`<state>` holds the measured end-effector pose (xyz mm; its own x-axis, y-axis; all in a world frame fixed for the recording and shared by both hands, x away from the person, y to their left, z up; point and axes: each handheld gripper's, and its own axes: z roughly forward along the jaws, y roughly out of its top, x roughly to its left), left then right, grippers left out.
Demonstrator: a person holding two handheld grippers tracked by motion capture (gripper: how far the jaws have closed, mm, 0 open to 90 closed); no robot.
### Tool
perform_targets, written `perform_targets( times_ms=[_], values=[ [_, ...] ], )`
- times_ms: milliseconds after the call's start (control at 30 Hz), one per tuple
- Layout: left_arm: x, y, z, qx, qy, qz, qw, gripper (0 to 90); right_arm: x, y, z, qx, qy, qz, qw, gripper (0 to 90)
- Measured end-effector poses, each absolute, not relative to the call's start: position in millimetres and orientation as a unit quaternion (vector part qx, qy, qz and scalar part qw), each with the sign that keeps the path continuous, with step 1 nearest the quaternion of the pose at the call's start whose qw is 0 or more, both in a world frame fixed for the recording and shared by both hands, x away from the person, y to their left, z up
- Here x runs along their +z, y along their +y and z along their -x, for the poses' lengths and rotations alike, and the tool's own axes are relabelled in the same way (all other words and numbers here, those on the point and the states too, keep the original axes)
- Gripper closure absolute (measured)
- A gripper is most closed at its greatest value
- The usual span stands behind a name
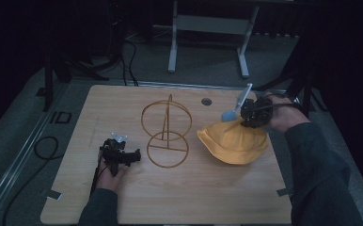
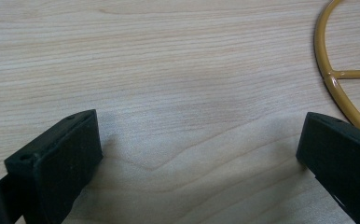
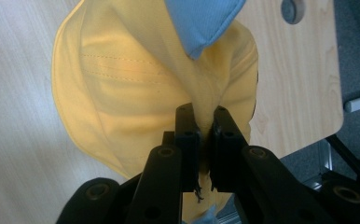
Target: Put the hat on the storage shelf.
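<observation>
A yellow hat (image 1: 233, 141) with a blue lining patch (image 1: 228, 116) sits at the right of the wooden table (image 1: 123, 197). My right gripper (image 1: 245, 120) pinches its far edge; in the right gripper view the jaws are shut on a fold of the yellow hat (image 3: 122, 84), which hangs bunched from my right gripper (image 3: 202, 116), with the blue lining (image 3: 199, 23) above. A gold wire hat stand (image 1: 166, 132) rises mid-table. My left gripper (image 1: 135, 156) rests near the stand's base ring, my left gripper (image 2: 199, 140) standing open over bare wood, the stand's ring (image 2: 329, 74) to its right.
A round cable hole (image 1: 206, 101) sits near the table's far edge. A white desk frame (image 1: 208, 28) stands on the floor beyond the table. Cables (image 1: 43, 146) lie on the floor at the left. Bare wood spreads at the front and far left.
</observation>
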<state>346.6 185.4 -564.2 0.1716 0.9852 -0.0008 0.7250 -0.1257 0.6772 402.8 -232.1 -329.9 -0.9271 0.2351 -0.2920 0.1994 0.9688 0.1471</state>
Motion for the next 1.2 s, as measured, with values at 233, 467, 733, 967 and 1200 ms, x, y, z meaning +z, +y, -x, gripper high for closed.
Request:
perform_targets(
  times_ms=[233, 467, 733, 967, 1200],
  values=[
    [-564, 185, -347, 0.234, 0.600, -0.713, 0.278, 0.0, -321, -237, -404, 0.061, 0.977, -0.118, 0.165, 83.8],
    [-564, 185, -347, 0.234, 0.600, -0.713, 0.278, 0.0, -312, -242, -404, 0.080, 0.974, -0.127, 0.172, 83.8],
    [-564, 185, -347, 0.234, 0.600, -0.713, 0.278, 0.0, -301, -247, -403, 0.094, 0.971, -0.129, 0.180, 83.8],
    [-564, 185, -347, 0.234, 0.600, -0.713, 0.278, 0.0, -295, -250, -402, 0.104, 0.968, -0.133, 0.186, 83.8],
    [-564, 186, -347, 0.233, 0.599, -0.714, 0.278, 0.0, -291, -251, -401, 0.118, 0.965, -0.135, 0.191, 83.9]
  ],
)
